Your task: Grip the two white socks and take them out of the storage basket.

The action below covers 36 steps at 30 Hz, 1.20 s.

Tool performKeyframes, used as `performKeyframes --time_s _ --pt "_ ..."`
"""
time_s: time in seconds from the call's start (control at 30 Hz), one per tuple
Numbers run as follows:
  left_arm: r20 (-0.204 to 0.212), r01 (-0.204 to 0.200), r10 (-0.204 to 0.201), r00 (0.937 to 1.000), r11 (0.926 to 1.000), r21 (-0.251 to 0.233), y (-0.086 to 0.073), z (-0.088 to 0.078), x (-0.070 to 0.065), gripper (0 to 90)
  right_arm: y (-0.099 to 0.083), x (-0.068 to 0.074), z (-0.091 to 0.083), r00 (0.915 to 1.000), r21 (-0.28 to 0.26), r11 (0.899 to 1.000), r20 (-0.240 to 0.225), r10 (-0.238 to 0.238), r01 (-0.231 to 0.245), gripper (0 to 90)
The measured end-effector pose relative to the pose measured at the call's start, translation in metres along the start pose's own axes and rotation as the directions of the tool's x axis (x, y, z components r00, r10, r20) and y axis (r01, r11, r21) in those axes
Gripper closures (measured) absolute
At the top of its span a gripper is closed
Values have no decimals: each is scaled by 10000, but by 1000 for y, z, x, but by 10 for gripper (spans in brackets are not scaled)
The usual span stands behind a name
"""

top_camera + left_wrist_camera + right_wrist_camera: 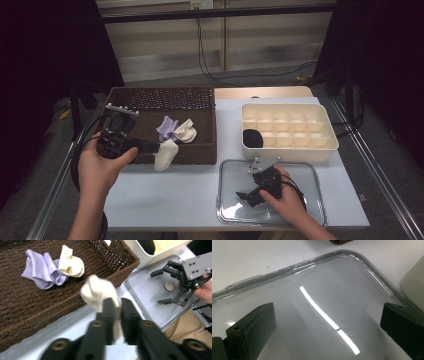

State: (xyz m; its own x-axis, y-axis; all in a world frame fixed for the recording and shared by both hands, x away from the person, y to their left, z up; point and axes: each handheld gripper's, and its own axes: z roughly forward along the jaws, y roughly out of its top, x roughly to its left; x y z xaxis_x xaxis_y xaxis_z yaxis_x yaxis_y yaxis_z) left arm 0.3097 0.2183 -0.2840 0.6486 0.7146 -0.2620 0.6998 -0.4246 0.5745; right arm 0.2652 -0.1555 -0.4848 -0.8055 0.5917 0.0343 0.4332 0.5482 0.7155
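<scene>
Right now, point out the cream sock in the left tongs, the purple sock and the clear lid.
cream sock (98, 291), left gripper view, bunched top
purple sock (41, 268), left gripper view, middle fold
clear lid (300, 170), high view, bare right part

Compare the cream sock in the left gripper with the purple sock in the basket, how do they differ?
The cream sock hangs pinched in the left gripper over the basket's front edge; the purple sock lies loose on the wicker basket floor. The cream sock is off-white, the purple sock pale lilac. The cream sock dangles bunched; the purple sock lies crumpled and spread. Both are soft, crumpled fabric.
</scene>
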Motion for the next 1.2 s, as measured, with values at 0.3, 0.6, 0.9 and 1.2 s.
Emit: performKeyframes --time_s 0.3,0.6,0.9,1.2 --pt "-711 -53 16 9975 9986 -519 8 12 8 315 0 0 0 10000 -10 10000 -1 -15 15 0" --pt "-1427 -111 -52 9897 9936 -1126 26 31 20 176 0 0 0 10000 -11 10000 -4 -15 15 0" --pt "-1489 325 -475 9877 9943 -1019 40 59 38 153 0 0 0 10000 20 10000 -25 -1 1 0" --pt "-1576 685 -795 9843 9949 -741 51 85 55 157 0 0 0 10000 37 10000 -26 53 -53 0"
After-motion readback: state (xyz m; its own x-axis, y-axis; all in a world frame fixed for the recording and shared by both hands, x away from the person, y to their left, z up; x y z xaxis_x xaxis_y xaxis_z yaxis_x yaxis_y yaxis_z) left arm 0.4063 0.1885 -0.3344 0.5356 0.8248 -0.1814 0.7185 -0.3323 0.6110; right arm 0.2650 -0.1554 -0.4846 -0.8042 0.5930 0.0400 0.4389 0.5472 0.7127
